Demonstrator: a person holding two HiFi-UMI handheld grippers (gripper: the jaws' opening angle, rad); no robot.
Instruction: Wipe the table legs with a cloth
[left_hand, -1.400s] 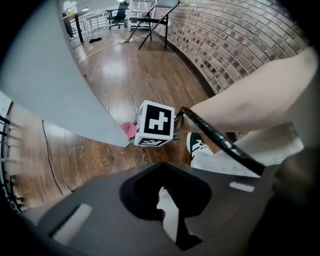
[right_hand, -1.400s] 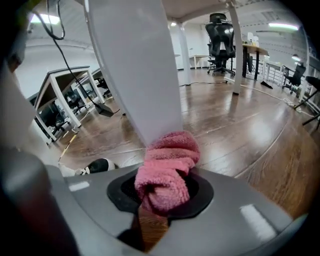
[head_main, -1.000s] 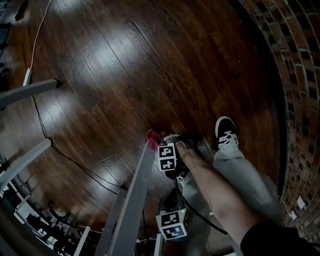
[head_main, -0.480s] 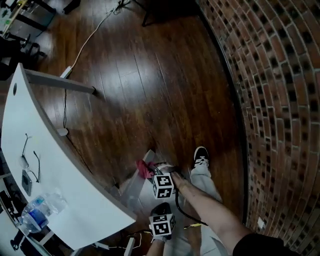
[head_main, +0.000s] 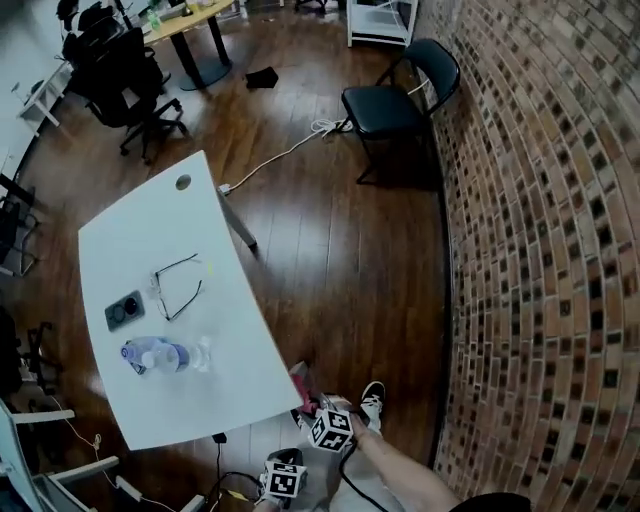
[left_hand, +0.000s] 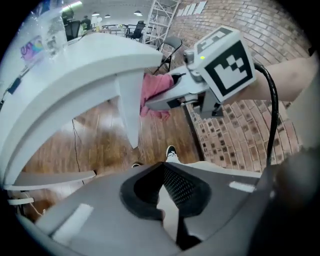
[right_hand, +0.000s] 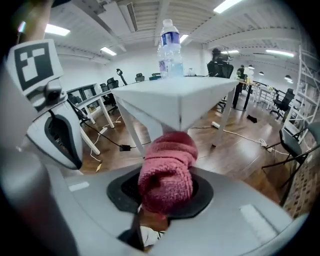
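Note:
The white table (head_main: 120, 260) stands left of centre in the head view. My right gripper (head_main: 306, 396) is shut on a pink cloth (head_main: 299, 381) at the table's near corner, where the leg meets the top. From the left gripper view, the cloth (left_hand: 156, 89) presses against the white leg (left_hand: 128, 112), just under the tabletop. In the right gripper view the cloth (right_hand: 167, 172) bulges out of the shut jaws, with the leg (right_hand: 134, 131) behind it. My left gripper (head_main: 284, 478) hangs lower and nearer, its jaws (left_hand: 167, 200) shut on nothing.
On the tabletop lie a water bottle (head_main: 160, 355), glasses (head_main: 178, 285) and a phone (head_main: 124, 311). A brick wall (head_main: 540, 250) runs along the right. A black chair (head_main: 395, 100) and a floor cable (head_main: 290, 150) sit beyond. The person's shoe (head_main: 372, 398) is beside the leg.
The head view has risen from under the table to high above it. The right gripper has carried the cloth up the leg to the table's corner.

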